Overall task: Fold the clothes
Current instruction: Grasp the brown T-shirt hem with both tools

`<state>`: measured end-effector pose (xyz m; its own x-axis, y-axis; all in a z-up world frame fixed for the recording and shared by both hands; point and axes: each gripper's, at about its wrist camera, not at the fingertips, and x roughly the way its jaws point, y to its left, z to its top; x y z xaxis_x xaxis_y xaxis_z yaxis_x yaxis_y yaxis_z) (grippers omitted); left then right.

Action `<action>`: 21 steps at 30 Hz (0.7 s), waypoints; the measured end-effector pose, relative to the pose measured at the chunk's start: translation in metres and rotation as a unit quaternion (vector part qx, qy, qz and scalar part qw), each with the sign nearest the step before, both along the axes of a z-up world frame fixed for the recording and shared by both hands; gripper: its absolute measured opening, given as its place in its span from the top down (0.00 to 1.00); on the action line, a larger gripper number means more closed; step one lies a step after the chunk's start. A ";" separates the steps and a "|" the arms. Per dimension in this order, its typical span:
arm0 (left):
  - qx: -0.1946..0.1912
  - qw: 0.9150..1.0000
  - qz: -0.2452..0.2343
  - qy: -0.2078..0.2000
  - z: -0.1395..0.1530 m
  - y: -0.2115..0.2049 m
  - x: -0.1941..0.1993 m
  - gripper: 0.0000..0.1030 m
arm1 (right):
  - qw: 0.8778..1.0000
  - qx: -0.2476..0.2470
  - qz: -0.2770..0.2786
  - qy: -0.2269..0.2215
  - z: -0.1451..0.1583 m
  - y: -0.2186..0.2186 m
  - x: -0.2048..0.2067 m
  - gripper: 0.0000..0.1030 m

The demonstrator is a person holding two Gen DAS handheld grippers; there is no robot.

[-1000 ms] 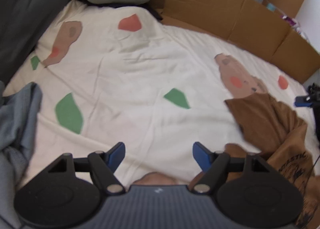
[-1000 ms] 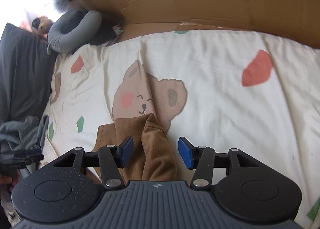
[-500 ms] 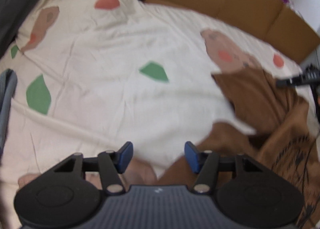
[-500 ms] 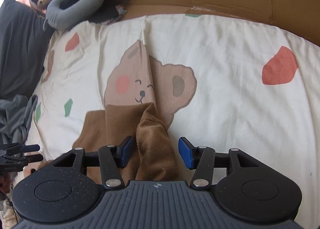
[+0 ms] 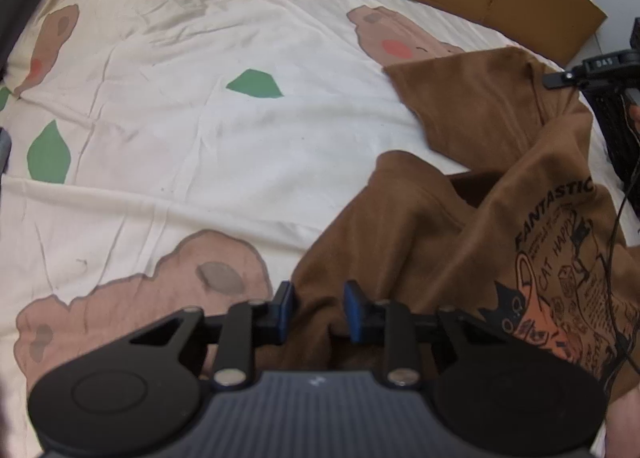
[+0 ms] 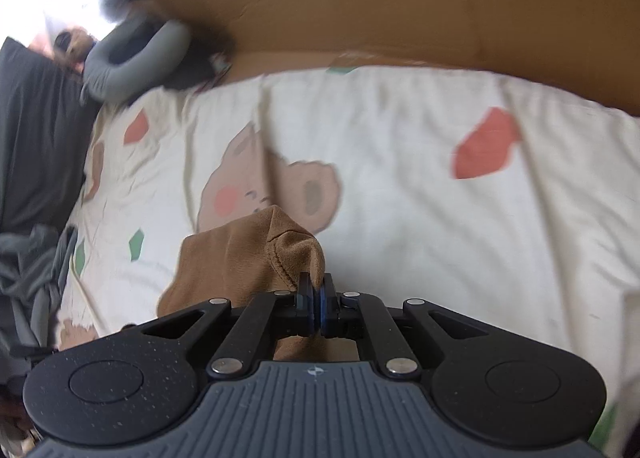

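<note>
Closest in, the right gripper (image 6: 316, 308) has its blue pads pressed together on a peaked fold of the brown T-shirt (image 6: 256, 254), which bunches up just ahead of its fingertips. The left gripper (image 5: 316, 312) is closing, with a hem edge of the same shirt (image 5: 440, 225) lying between its pads, not yet clearly squeezed. The step in hand looks like taking two corners so the crumpled shirt (printed with a cat graphic) can be lifted and spread flat; the next move likely calls for the left pinch to finish, then both hands drawing apart. Beyond the grippers lies the cream bedsheet (image 5: 240, 145) with bear and leaf prints, open for laying out. Farther off, grey clothes (image 6: 32, 270) sit left, then a grey neck pillow (image 6: 136, 61) and a cardboard wall (image 6: 400, 1), neither obstructing.
</note>
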<state>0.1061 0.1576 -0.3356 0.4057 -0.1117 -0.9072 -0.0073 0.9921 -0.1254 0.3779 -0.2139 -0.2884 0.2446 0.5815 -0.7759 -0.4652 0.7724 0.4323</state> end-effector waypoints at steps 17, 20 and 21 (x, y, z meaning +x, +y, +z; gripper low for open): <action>-0.013 0.999 -0.029 0.029 -0.003 -0.014 -0.018 0.76 | 0.991 -0.018 -0.132 0.033 -0.009 -0.103 -0.035 1.00; -0.016 0.999 -0.032 0.032 -0.001 -0.015 -0.020 0.76 | 0.988 -0.031 -0.139 0.052 -0.022 -0.113 -0.049 1.00; -0.016 0.999 -0.031 0.031 0.001 -0.015 -0.020 0.75 | 0.988 -0.036 -0.141 0.058 -0.026 -0.116 -0.054 1.00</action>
<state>0.0864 0.1425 -0.3348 0.3406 -0.1644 -0.9257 0.0451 0.9863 -0.1586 0.3243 -0.3303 -0.3141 0.2965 0.4453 -0.8449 -0.1780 0.8949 0.4092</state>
